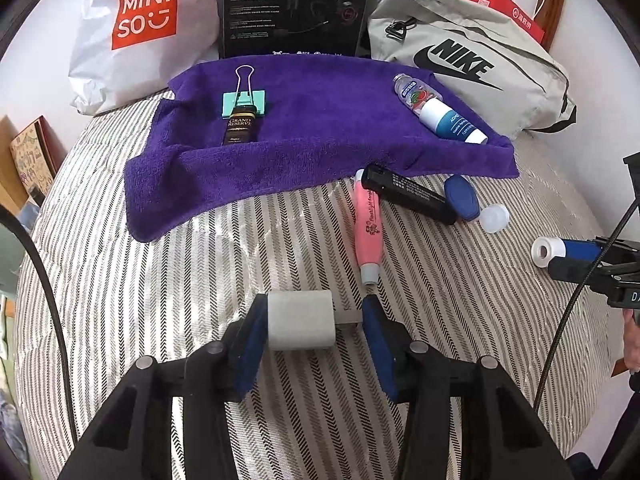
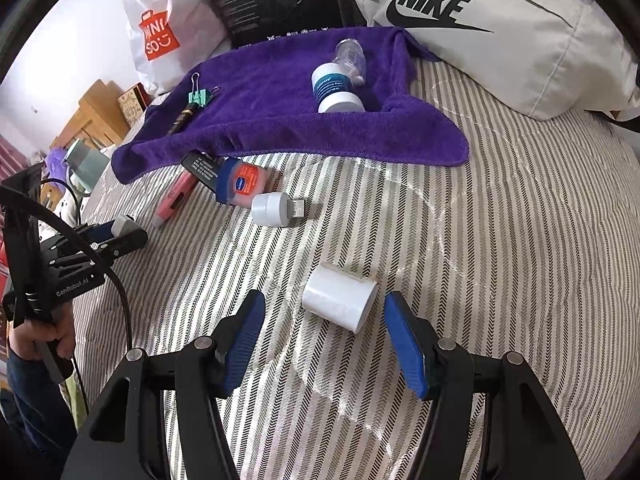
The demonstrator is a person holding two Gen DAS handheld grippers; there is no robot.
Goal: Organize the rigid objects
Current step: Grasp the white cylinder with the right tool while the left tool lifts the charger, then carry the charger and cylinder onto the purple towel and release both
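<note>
My left gripper (image 1: 314,322) is shut on a white USB charger block (image 1: 300,320), its metal plug against the right finger, held just over the striped bed. The right wrist view shows that gripper (image 2: 124,232) at the left. My right gripper (image 2: 325,304) is open, its blue pads on either side of a white tape roll (image 2: 340,304) lying on the bed, not touching it. A purple towel (image 1: 320,152) holds a teal binder clip (image 1: 244,100), a dark "Grand Reserve" bottle (image 1: 239,126), a clear bottle (image 1: 410,90) and a white-and-blue bottle (image 1: 450,120).
In front of the towel lie a pink tube (image 1: 368,224), a black case (image 1: 412,194), a blue jar (image 2: 238,186) and a white USB light (image 2: 276,208). Behind it stand a Miniso bag (image 1: 144,32), a black box (image 1: 296,4) and a Nike bag (image 1: 472,64).
</note>
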